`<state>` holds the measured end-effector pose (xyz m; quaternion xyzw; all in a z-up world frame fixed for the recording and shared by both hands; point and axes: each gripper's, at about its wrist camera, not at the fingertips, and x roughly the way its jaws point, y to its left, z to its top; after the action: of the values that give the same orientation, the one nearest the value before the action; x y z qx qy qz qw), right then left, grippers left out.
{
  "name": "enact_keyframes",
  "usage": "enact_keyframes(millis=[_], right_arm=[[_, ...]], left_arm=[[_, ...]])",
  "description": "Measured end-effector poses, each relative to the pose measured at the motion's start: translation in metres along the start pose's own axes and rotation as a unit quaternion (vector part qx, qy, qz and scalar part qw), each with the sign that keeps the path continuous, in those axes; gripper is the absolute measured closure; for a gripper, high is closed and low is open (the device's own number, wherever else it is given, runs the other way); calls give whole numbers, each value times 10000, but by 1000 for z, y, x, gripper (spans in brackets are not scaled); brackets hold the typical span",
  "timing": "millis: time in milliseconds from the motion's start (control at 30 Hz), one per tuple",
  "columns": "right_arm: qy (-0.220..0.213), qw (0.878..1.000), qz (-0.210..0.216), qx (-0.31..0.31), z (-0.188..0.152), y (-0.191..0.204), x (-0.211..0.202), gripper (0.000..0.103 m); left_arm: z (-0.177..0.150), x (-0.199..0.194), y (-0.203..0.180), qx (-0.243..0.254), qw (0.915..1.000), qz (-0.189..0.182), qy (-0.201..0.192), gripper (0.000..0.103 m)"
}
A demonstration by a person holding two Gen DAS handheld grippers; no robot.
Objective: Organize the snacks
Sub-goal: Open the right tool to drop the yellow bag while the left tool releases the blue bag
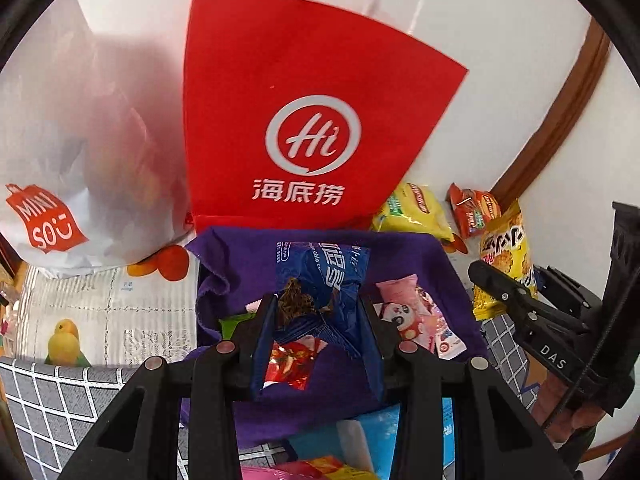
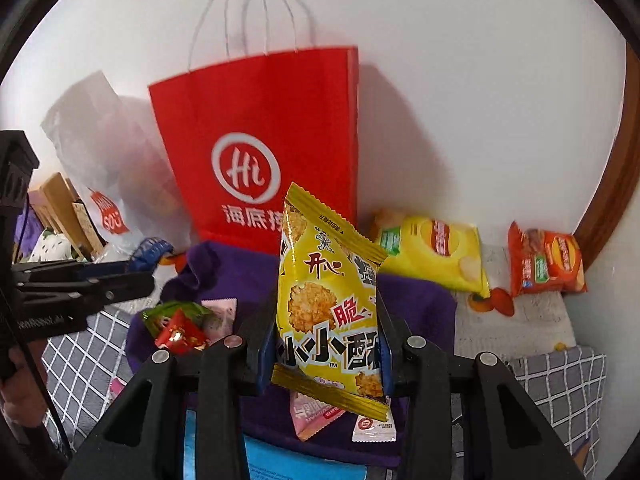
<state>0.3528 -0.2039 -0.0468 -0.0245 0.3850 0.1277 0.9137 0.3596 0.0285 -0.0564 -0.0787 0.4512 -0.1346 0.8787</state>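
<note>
My left gripper (image 1: 318, 316) is shut on a blue cookie packet (image 1: 320, 276), held above the purple cloth bin (image 1: 240, 256). My right gripper (image 2: 326, 332) is shut on a yellow rice-cracker packet (image 2: 328, 296), also above the purple bin (image 2: 416, 300). The right gripper shows in the left wrist view (image 1: 500, 284) with its yellow packet (image 1: 506, 252). In the bin lie a pink panda packet (image 1: 412, 312), a red foil candy (image 1: 290, 360) and a green packet (image 2: 176, 308). A yellow chip bag (image 2: 436, 252) and an orange chip bag (image 2: 548, 260) lie by the wall.
A red paper bag (image 2: 260, 140) stands against the wall behind the bin. A white Miniso plastic bag (image 1: 60, 180) sits to its left. A grey checked cloth (image 2: 560, 380) and a fruit-print mat (image 1: 100, 312) cover the surface. A brown door frame (image 2: 616, 168) is at right.
</note>
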Motion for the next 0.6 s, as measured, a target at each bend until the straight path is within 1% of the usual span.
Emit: enact_keyframes(millis=[167,433,600], right_arm=[[178,9998,-10,29,-4,-3,15,63],[174,9998,3,8,-3,-5,14,63],[298,9995,71,-29,-4,-5,20,63]], left_arm=[[0,1,1,28,9999,104,-20,66],[1,6,4,32,9999,117,29,66],[2,8,8,-36,9999,110,70,66]])
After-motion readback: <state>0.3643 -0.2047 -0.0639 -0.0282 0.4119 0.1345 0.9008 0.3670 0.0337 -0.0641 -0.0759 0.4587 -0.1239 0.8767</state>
